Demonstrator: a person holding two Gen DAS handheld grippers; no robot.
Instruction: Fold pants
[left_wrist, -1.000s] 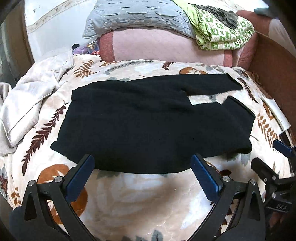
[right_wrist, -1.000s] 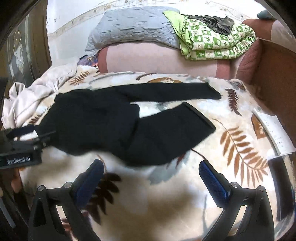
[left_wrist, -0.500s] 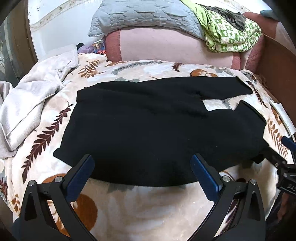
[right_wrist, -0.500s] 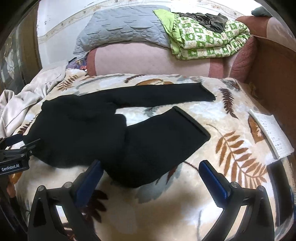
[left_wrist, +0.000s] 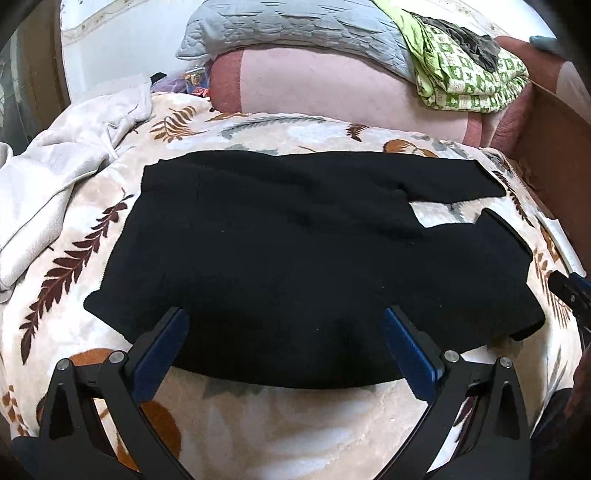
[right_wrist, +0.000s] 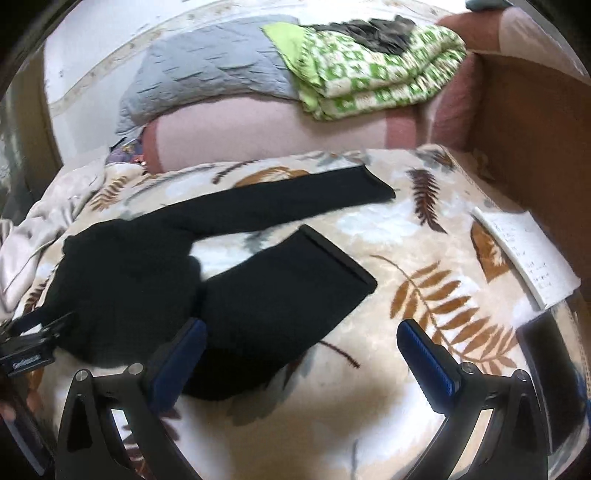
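**On the bed: black pants spread flat, both claws wide apart**

Across the leaf-print blanket (left_wrist: 258, 424) I see the black pants (left_wrist: 295, 258) lying flat, waist end toward my left, legs running to the right. From the right wrist camera the two legs split into a V: the far leg (right_wrist: 295, 199) is narrow and reaches toward the pillows, the near leg (right_wrist: 288, 291) is broader and ends in a hemmed cuff.

Left claw (left_wrist: 284, 350): fingers spread wide, nothing between them, hovering at the near edge of the pants, blue pads overlapping the dark fabric in view. I cannot tell whether they touch it.

Right claw (right_wrist: 303, 354): also spread wide, empty. Its left pad (right_wrist: 181, 354) sits over the near leg's lower edge; the right pad is above bare blanket.

Each claw shows in the other's camera, at the frame edge.

Surroundings, noted briefly:
- pink bolster (left_wrist: 332, 85) along the head of the bed, grey quilted pillow (left_wrist: 295, 29) on top
- folded green-and-white quilt (right_wrist: 369, 70) beside the grey pillow
- crumpled pale cloth (left_wrist: 62, 173) at the left side of the bed
- white notepad (right_wrist: 524, 254) near the right edge, well apart from the pants

The right wrist view is slightly motion-blurred.
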